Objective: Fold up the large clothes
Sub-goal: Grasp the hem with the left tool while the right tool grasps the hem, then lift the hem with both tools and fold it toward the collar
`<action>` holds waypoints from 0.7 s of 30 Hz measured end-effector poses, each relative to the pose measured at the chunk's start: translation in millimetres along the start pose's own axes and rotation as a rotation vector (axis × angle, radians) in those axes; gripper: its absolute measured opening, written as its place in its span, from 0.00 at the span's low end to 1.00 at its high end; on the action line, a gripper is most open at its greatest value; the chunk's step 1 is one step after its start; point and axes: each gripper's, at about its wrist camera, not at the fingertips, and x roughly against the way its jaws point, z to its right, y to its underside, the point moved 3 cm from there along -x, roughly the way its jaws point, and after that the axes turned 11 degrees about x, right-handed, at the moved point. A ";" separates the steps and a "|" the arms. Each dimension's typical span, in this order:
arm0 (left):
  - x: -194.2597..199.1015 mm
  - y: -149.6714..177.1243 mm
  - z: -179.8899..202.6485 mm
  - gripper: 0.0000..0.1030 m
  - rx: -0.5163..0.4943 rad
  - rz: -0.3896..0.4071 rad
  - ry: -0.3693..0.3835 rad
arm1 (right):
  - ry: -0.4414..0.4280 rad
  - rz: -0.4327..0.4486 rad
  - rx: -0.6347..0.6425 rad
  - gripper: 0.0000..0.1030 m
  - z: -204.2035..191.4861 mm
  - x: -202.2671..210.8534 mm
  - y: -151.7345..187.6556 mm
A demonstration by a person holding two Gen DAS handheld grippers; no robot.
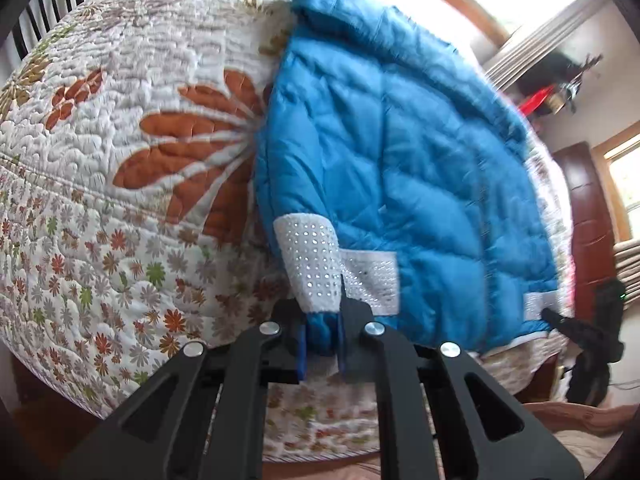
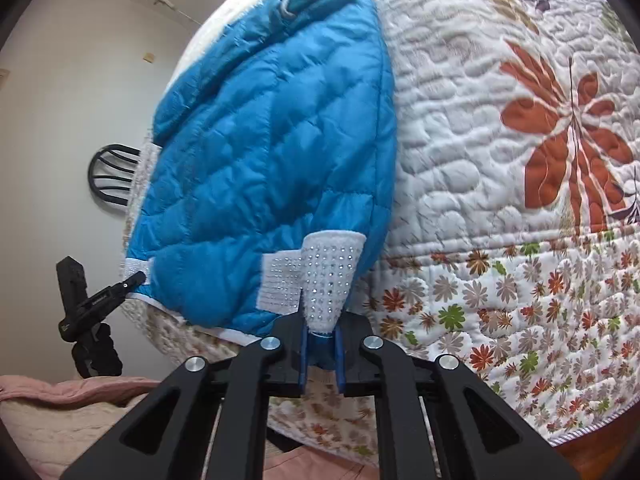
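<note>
Lying on a floral quilt (image 1: 120, 128), the blue jacket (image 1: 400, 152) spreads flat. The left gripper (image 1: 322, 344) clamps its near white cuff. The right gripper (image 2: 322, 354) clamps the other cuff.

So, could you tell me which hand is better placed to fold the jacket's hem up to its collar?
Right, marginally: the collar loop lies ahead of the right gripper. Otherwise even: the left gripper is likewise shut on the jacket hem.

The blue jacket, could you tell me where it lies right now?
The blue jacket lies spread on the floral quilt, its hem at the bed's near edge, with the left gripper and right gripper each clamped on a hem corner.
</note>
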 end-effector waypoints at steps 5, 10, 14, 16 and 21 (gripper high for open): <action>30.9 -15.7 19.4 0.09 -0.041 0.070 0.056 | -0.011 0.055 0.057 0.09 -22.3 28.8 -17.7; 66.3 -40.7 51.8 0.09 -0.091 0.160 0.118 | -0.024 0.132 0.100 0.09 -37.8 67.0 -47.1; 86.4 -65.4 77.5 0.09 -0.122 0.213 0.162 | -0.030 0.185 0.146 0.09 -44.7 96.5 -80.3; 93.2 -85.8 86.5 0.09 -0.136 0.233 0.183 | -0.027 0.199 0.171 0.09 -51.3 102.9 -98.9; 102.9 -124.6 117.1 0.09 -0.181 0.276 0.201 | -0.003 0.212 0.239 0.09 -59.6 120.0 -141.2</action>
